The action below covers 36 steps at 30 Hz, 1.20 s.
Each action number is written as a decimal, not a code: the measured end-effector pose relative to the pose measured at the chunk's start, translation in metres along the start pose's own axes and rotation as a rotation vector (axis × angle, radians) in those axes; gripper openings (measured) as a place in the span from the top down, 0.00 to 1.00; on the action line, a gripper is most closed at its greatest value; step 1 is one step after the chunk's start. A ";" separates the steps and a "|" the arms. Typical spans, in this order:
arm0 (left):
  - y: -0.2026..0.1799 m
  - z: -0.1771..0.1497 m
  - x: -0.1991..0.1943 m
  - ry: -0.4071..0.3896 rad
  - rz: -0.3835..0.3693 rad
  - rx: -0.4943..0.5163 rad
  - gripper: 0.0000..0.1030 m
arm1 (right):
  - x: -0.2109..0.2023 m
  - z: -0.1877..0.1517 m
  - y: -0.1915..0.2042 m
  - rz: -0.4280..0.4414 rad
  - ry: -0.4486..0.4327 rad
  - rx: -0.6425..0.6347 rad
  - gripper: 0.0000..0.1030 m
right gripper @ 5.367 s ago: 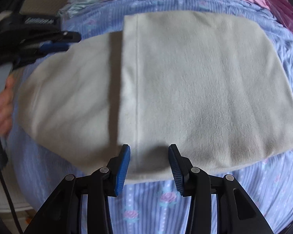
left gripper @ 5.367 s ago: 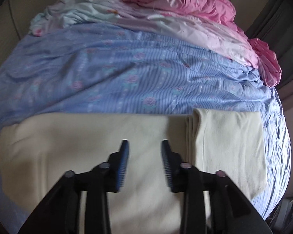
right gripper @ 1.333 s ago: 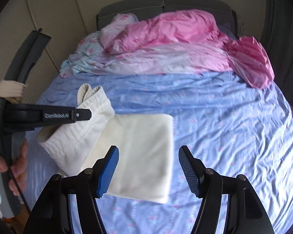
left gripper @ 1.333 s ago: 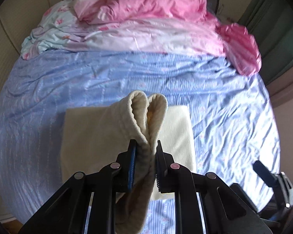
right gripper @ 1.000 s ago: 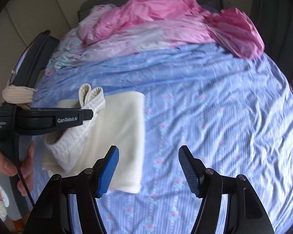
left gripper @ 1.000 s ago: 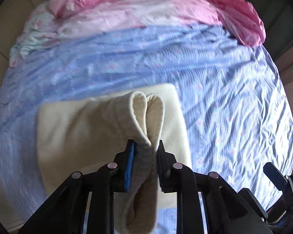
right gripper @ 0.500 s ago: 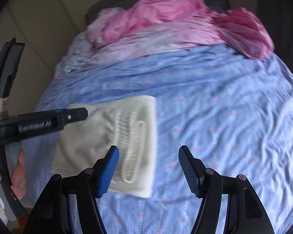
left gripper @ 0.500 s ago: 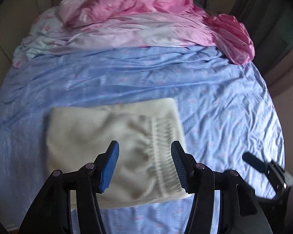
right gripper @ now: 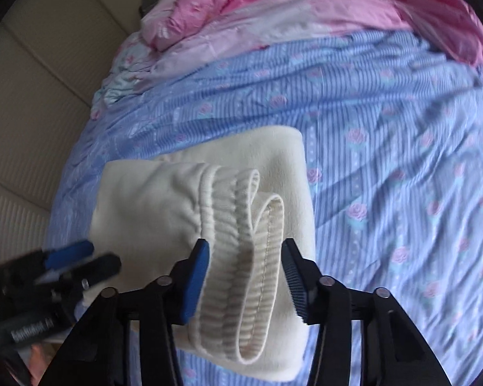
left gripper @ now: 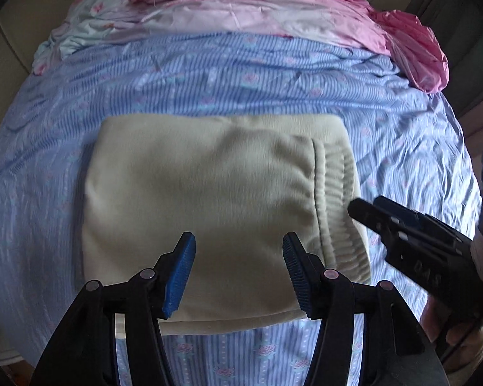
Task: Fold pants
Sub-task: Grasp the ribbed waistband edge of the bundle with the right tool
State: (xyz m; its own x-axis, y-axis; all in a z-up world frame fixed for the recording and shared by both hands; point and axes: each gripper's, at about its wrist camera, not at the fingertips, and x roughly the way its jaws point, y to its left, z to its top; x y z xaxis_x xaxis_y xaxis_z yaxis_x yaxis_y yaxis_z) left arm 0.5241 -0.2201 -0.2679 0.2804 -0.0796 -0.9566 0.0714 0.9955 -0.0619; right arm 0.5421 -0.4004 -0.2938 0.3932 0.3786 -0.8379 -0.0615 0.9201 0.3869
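Note:
The cream pants (left gripper: 209,186) lie folded into a thick rectangle on the blue striped sheet (left gripper: 241,74). Their ribbed waistband (right gripper: 241,289) is on top at the right end, its loop slightly open. In the right wrist view my right gripper (right gripper: 245,251) straddles that waistband. Its jaws are closing, and the fabric between them does not look squeezed. My left gripper (left gripper: 237,247) hovers open over the near middle of the pants (right gripper: 145,212) with nothing in it. It shows blurred at the lower left of the right wrist view as the left gripper (right gripper: 71,257). The right gripper (left gripper: 386,215) reaches in beside the waistband (left gripper: 335,186).
A crumpled pink duvet (left gripper: 273,0) and pale bedding are heaped at the far end of the bed. A beige padded wall (right gripper: 32,96) runs along the left side. A person's hand (left gripper: 460,331) holds the right gripper at the lower right. Blue sheet stretches out to the right of the pants.
My left gripper let go of the waistband and opened, and the top layer dropped flat onto the fold. My right gripper came down over the waistband, its jaws narrowing.

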 end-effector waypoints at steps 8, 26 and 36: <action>-0.001 0.007 0.008 -0.009 -0.002 -0.020 0.47 | 0.007 0.021 0.008 -0.017 -0.046 -0.039 0.57; 0.011 0.010 0.020 0.022 -0.016 -0.072 0.46 | 0.045 0.026 -0.006 0.054 0.043 0.063 0.73; -0.002 0.022 0.021 0.013 -0.011 -0.047 0.46 | 0.016 0.025 -0.013 0.110 -0.006 0.097 0.94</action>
State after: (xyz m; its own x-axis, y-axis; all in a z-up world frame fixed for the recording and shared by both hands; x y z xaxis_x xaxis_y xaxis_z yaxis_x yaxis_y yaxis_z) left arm 0.5507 -0.2253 -0.2820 0.2669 -0.0907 -0.9595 0.0294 0.9959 -0.0859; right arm 0.5723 -0.4091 -0.3032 0.3946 0.4759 -0.7860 -0.0158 0.8588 0.5120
